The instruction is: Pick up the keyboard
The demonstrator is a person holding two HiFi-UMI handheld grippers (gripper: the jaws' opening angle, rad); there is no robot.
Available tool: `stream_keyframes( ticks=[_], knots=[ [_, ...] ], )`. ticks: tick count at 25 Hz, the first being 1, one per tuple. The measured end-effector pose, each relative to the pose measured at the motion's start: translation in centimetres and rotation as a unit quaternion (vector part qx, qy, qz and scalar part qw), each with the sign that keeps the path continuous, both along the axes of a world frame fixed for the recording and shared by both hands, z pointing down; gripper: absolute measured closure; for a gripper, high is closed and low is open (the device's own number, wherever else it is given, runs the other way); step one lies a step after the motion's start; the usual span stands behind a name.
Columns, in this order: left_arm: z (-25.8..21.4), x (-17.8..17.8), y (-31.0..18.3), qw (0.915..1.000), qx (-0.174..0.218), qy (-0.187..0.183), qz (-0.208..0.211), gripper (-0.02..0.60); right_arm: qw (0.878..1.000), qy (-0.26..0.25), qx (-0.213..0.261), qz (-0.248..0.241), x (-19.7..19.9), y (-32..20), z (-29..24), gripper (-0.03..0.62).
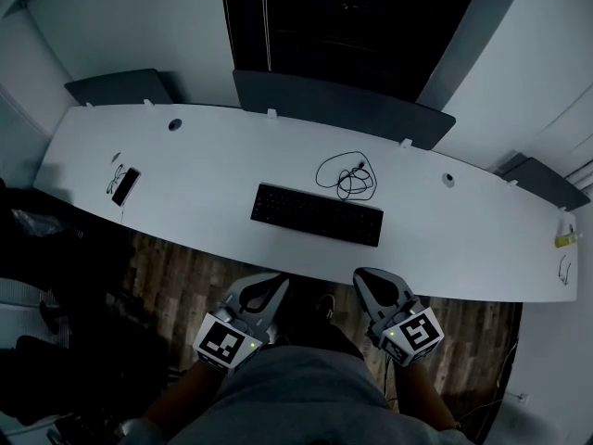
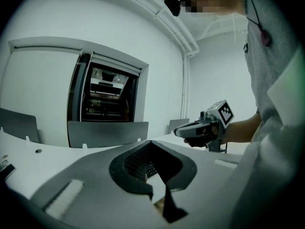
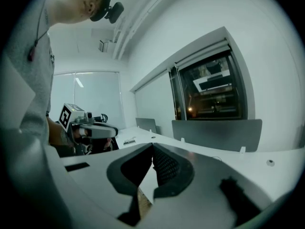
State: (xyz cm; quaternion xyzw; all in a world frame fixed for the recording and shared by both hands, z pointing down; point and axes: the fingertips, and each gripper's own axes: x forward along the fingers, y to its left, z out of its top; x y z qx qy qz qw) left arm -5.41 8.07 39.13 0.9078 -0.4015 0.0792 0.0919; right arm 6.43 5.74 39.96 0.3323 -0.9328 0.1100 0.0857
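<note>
A black keyboard (image 1: 316,214) lies flat near the middle of the white desk (image 1: 213,170), close to its front edge. My left gripper (image 1: 267,287) and right gripper (image 1: 369,280) hang side by side over the wooden floor, just short of the desk's front edge, pointing at the keyboard. Both are shut with nothing between their jaws. In the left gripper view the closed jaws (image 2: 150,142) frame part of the keyboard (image 2: 137,164), and the right gripper (image 2: 204,128) shows beside them. In the right gripper view the closed jaws (image 3: 152,146) cover the keyboard (image 3: 165,168).
A coiled black cable (image 1: 347,176) lies just behind the keyboard. A phone (image 1: 124,185) with a cord rests at the desk's left end, and a small yellow item (image 1: 566,240) at the far right. Grey dividers (image 1: 338,103) line the back edge. Dark chairs (image 1: 42,276) stand at the left.
</note>
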Motion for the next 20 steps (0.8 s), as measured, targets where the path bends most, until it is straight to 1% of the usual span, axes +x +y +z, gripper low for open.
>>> stream_keyframes(
  ticks=[3, 7, 12, 17, 20],
  knots=[
    [-0.1, 0.7, -1.9, 0.9999, 0.013, -0.007, -0.001, 0.578, 1.000, 0.009, 0.000, -0.003, 1.0, -1.8, 0.1, 0.588],
    [0.3, 1.6, -4.0, 0.9998, 0.005, -0.018, -0.011, 0.578, 1.000, 0.008, -0.007, -0.004, 2.4, -3.8, 0.5, 0.588],
    [1.2, 3.0, -6.0, 0.9993, -0.004, -0.029, -0.024, 0.578, 1.000, 0.009, -0.011, -0.020, 3.7, -5.6, 1.4, 0.588],
    [1.1, 4.6, -8.2, 0.9989, -0.004, -0.027, -0.037, 0.578, 0.999, 0.011, -0.019, -0.031, 5.1, -7.2, 2.3, 0.588],
    [1.2, 4.9, -9.2, 0.9986, -0.007, -0.033, -0.040, 0.578, 0.999, 0.006, -0.027, -0.032, 5.5, -8.1, 2.8, 0.588]
  ],
)
